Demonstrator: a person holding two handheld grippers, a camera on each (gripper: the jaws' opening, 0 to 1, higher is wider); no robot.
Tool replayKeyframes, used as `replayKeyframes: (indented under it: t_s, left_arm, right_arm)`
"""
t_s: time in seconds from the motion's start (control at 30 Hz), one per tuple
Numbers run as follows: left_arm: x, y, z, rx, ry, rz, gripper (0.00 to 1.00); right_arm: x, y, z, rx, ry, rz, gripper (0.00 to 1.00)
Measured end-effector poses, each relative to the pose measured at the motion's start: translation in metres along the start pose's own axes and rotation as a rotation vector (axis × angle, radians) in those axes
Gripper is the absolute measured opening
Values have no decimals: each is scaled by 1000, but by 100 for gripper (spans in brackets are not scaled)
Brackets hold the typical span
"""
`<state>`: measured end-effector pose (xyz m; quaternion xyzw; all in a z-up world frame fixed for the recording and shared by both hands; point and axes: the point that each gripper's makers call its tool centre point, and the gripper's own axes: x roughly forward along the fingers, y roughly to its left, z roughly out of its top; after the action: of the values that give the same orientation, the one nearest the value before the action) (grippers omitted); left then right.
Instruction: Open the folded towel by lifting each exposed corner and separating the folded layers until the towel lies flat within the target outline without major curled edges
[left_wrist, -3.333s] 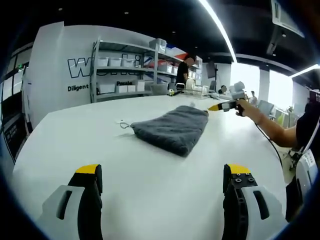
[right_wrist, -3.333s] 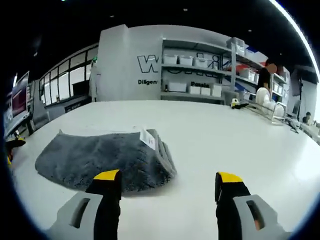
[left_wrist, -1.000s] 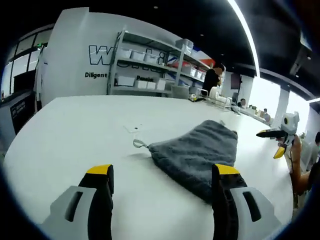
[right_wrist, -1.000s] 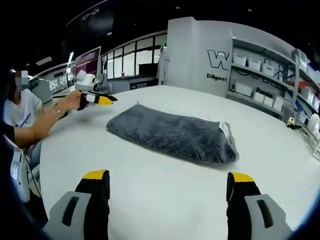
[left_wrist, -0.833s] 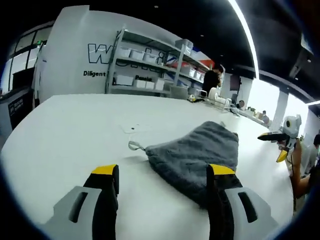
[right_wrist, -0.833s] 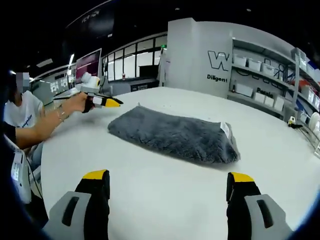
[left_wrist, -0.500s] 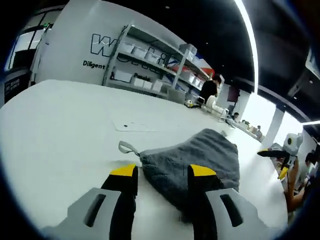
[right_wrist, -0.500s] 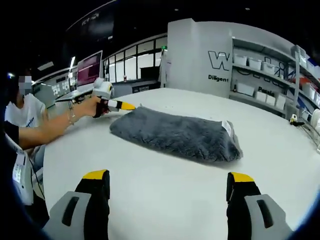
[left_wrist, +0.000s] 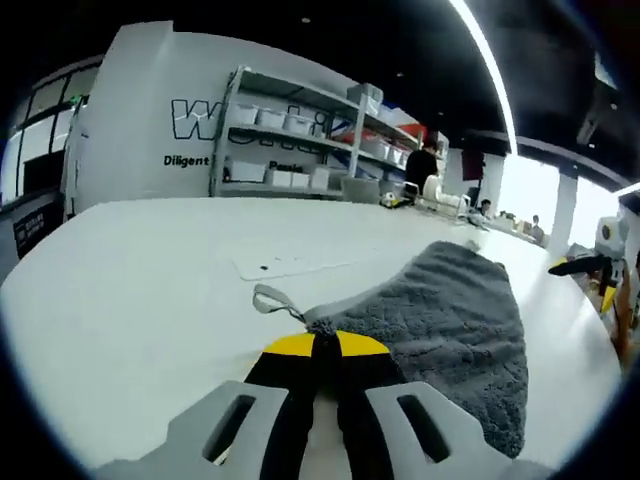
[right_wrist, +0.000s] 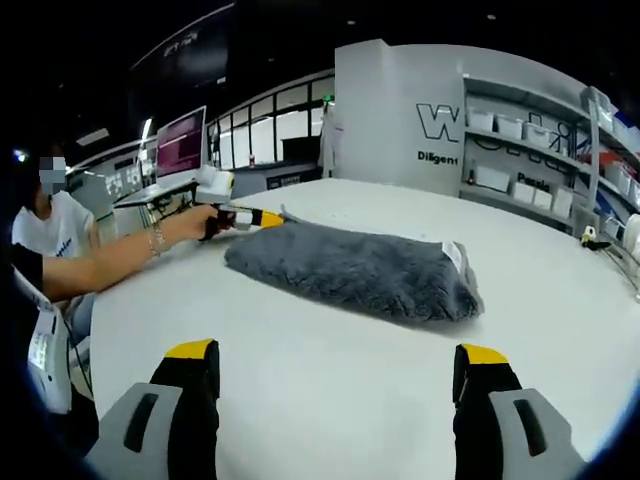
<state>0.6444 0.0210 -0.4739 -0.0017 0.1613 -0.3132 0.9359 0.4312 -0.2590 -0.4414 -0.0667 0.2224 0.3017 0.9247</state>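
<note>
A folded grey towel (left_wrist: 450, 320) lies on the white table (left_wrist: 130, 290), with a small hanging loop (left_wrist: 268, 299) at its near corner. My left gripper (left_wrist: 325, 343) is shut, its yellow tips pinching that corner beside the loop. In the right gripper view the same towel (right_wrist: 350, 265) lies across the middle, a white label (right_wrist: 455, 258) at its right end. There the left gripper (right_wrist: 252, 217), held in a hand, meets the towel's far left corner. My right gripper (right_wrist: 335, 352) is open, low over the table, well short of the towel.
A faint rectangular outline (left_wrist: 290, 262) marks the table beyond the loop. The person's arm (right_wrist: 110, 255) reaches in from the left over the table edge. Shelves with white bins (left_wrist: 290, 140) stand behind the table, and the other gripper (left_wrist: 590, 268) shows at the far right.
My left gripper has moved in to the towel's near corner and its jaws have gone from wide open to shut on it. The right gripper has stayed open and nearly still.
</note>
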Motion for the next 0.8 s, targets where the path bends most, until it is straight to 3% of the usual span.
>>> replayKeyframes:
  t_s: [0.07,0.17,0.37,0.43,0.6,0.73,0.8]
  left_arm:
    - [3,2,2,-1,-9,14,4]
    - [8,8,6,76,-5,46,3]
    - [11,14,13,88,-30,71,3]
    - [11,12,21,145,-74,65,3]
    - [3,8,39,152,-166,34,3]
    - [-9,-6,59,169,-258,-14,3]
    - [-18,-16,70,239,-296,-35,3]
  right_arm:
    - [1,2,0,-3,0,4,99]
    - [0,4,0,-8,0,12,99]
    - [-2,2,-1,4,-10,5,99]
    - [-2,2,-3,5,-5,3,99]
    - [-5,7,-1,9,-21,26,99]
    - [-7,5,-2,-6,-11,14,99]
    - [-8,6,-1,3,-20,22,99]
